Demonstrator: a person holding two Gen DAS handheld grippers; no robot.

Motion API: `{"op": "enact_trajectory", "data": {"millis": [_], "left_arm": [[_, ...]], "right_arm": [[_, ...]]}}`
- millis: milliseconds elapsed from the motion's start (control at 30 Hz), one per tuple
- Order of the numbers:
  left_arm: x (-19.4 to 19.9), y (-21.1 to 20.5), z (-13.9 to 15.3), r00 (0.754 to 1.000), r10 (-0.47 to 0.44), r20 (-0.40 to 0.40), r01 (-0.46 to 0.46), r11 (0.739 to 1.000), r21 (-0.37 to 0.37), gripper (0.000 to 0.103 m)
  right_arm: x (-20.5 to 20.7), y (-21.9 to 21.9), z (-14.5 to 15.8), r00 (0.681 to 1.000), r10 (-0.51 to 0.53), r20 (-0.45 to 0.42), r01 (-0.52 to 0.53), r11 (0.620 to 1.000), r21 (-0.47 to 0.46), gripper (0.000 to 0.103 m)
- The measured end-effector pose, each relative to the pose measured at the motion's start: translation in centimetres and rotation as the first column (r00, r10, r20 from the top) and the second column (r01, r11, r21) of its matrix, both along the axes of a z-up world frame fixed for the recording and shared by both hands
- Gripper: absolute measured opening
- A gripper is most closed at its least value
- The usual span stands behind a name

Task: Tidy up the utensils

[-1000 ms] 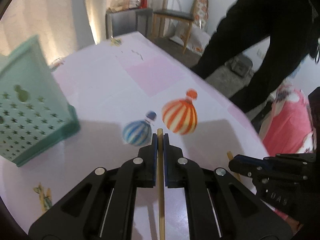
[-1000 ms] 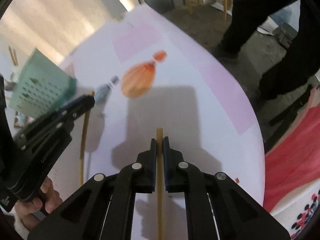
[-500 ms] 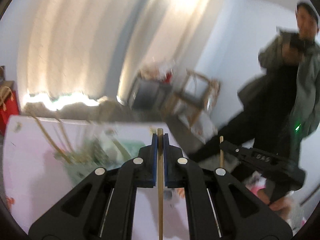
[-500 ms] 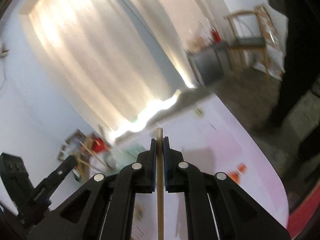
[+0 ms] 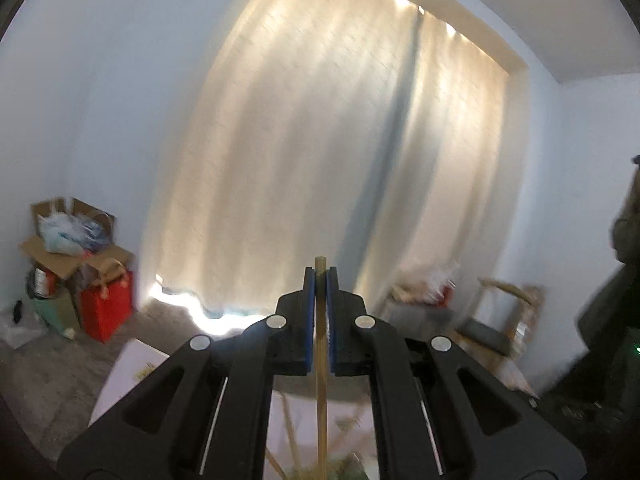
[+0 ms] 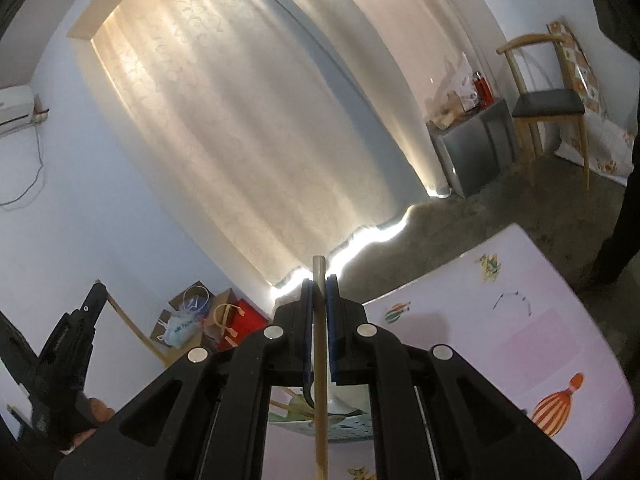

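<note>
Each gripper pinches one slim pale wooden chopstick: the left gripper (image 5: 320, 280) clamps its stick (image 5: 321, 380), the right gripper (image 6: 319, 286) its own (image 6: 319, 380), each stick running lengthwise between the jaws. The mint-green perforated plastic utensil basket (image 6: 348, 426) sits on the table below, directly under the right gripper's jaws, so that stick appears closer to dropping in.

This is a room in a home, sparsely furnished. Pale floor-length curtains (image 6: 256, 128) cover a wide window, a wall air conditioner (image 6: 14, 108) hangs beside it, and a wooden chair (image 6: 548, 100) stands by a small grey cabinet (image 6: 476, 152). Cardboard boxes and shopping bags (image 5: 80, 280) crowd a corner on bare concrete floor (image 6: 480, 232), near a table with a balloon-print cloth (image 6: 540, 340).
</note>
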State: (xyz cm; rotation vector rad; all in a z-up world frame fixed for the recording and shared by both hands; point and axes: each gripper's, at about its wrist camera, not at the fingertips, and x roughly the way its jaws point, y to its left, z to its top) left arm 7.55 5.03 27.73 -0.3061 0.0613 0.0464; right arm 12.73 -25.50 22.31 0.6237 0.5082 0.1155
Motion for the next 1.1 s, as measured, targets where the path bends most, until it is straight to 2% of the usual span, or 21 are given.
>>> {"op": "enact_trajectory", "data": {"millis": [167, 333, 467, 533, 600, 733, 800, 967, 1033, 1100], "left_arm": [[2.5, -1.9, -3.6, 0.999, 0.037, -0.010, -0.036, 0.998, 0.053, 0.004], [2.8, -2.8, -9.1, 0.993, -0.027, -0.118, 0.031, 0.999, 0.028, 0.004], [2.2, -2.5, -12.5, 0.973, -0.111, -0.204, 0.121, 0.992, 0.036, 0.004], [1.4, -2.9, -13.7, 0.964, -0.126, -0.232, 0.146, 0.987, 0.067, 0.004], [0.3, -3.0, -14.0, 0.962, -0.136, -0.237, 0.155, 0.986, 0.064, 0.005], [-1.6, -1.6, -13.8, 0.955, -0.161, -0.250, 0.173, 0.985, 0.026, 0.018], [-2.8, -0.7, -13.9, 0.948, -0.175, -0.265, 0.182, 0.983, 0.003, 0.018], [-4.5, 0.0, -14.8, 0.929, -0.203, -0.311, 0.208, 0.978, -0.017, 0.018], [-5.1, 0.1, -14.9, 0.924, -0.204, -0.322, 0.211, 0.977, -0.014, 0.018], [-5.3, 0.2, -14.9, 0.925, -0.201, -0.323, 0.210, 0.978, -0.007, 0.018]], "right_arm": [[0.5, 0.6, -1.0, 1.000, -0.014, -0.023, 0.013, 1.000, -0.015, 0.007], [1.6, 1.6, -1.2, 0.999, -0.029, -0.030, 0.028, 0.999, -0.029, 0.007], [2.6, 2.2, -1.0, 0.999, -0.032, -0.018, 0.032, 0.999, -0.033, 0.007], [3.5, 2.3, -0.5, 0.999, -0.039, 0.011, 0.039, 0.999, -0.020, 0.007], [4.6, 2.7, 0.3, 0.998, -0.046, 0.043, 0.047, 0.999, -0.027, 0.007], [6.8, 4.7, 1.7, 0.990, -0.047, 0.135, 0.056, 0.996, -0.064, 0.007], [7.4, 6.0, 1.9, 0.982, -0.054, 0.179, 0.072, 0.993, -0.091, 0.007], [8.0, 8.7, 0.8, 0.952, -0.086, 0.293, 0.129, 0.983, -0.131, 0.007], [7.7, 9.7, -0.1, 0.937, -0.133, 0.322, 0.197, 0.965, -0.173, 0.007], [6.9, 10.9, -1.8, 0.928, -0.140, 0.345, 0.218, 0.956, -0.197, 0.007]]}}
